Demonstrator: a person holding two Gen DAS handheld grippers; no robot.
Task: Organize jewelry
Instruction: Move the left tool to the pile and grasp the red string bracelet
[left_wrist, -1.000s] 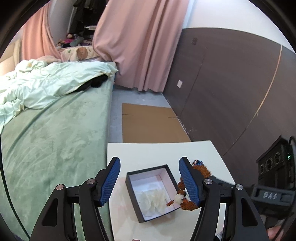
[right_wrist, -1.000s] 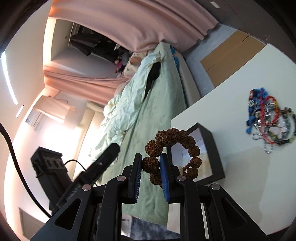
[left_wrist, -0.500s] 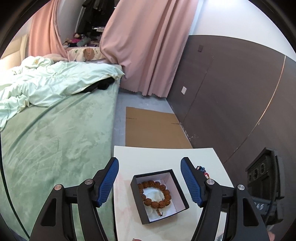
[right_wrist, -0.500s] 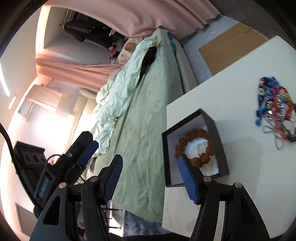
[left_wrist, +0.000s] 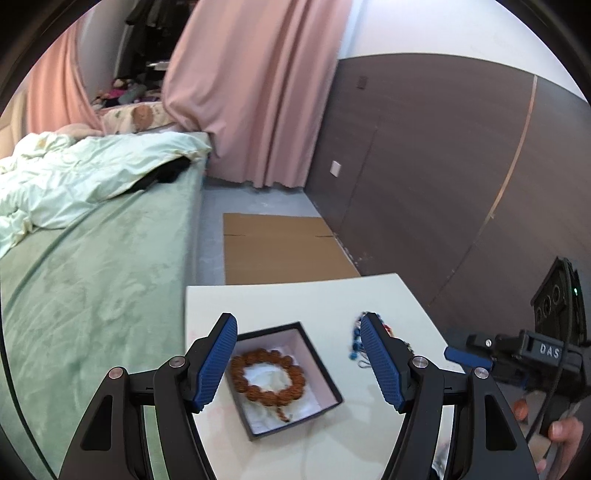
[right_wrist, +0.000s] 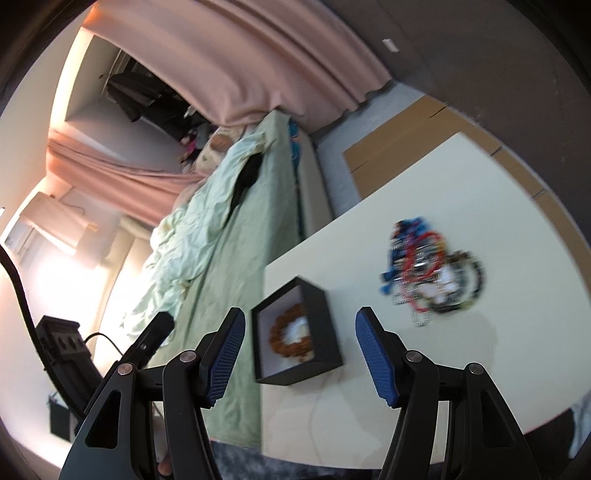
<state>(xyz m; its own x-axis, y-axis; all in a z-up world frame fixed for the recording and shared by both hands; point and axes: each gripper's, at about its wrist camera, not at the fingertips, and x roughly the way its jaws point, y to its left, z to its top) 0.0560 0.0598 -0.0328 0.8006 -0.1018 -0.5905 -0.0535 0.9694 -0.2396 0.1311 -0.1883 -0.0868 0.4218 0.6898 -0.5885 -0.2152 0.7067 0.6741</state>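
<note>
While both tongs hung above the cream worktop (left_wrist: 295, 302), the black box (left_wrist: 284, 376) served as the marker for everything else. It sat near the worktop edge that faced the green bed (left_wrist: 92, 295), its lid off and its inside pale. The brown bead bracelet (left_wrist: 266, 376) lay flat within the box on white padding, its short tassel end pointing toward the box's near wall. The left tongs (left_wrist: 299, 363) were spread wide and held nothing, their blue pads standing to either side of the box and above it, not touching it. The right tongs (right_wrist: 300, 356) were likewise wide apart and empty, with the box (right_wrist: 295, 332) seen between and just beyond the pads. On the far side of the box from the bed, well apart from it on bare worktop, lay a tangled heap of jewelry (right_wrist: 430, 273) in blue, red, black and silver, blurred in the right wrist view; in the left wrist view the heap (left_wrist: 356, 343) was mostly hidden behind the right-hand pad. Nothing stood between the box and the heap. Beyond the box, past the worktop's far edge, a flat sheet of cardboard (left_wrist: 280, 251) lay on the floor, with a pink curtain (left_wrist: 251, 92) and a dark wall panel (left_wrist: 443, 166) behind
</note>
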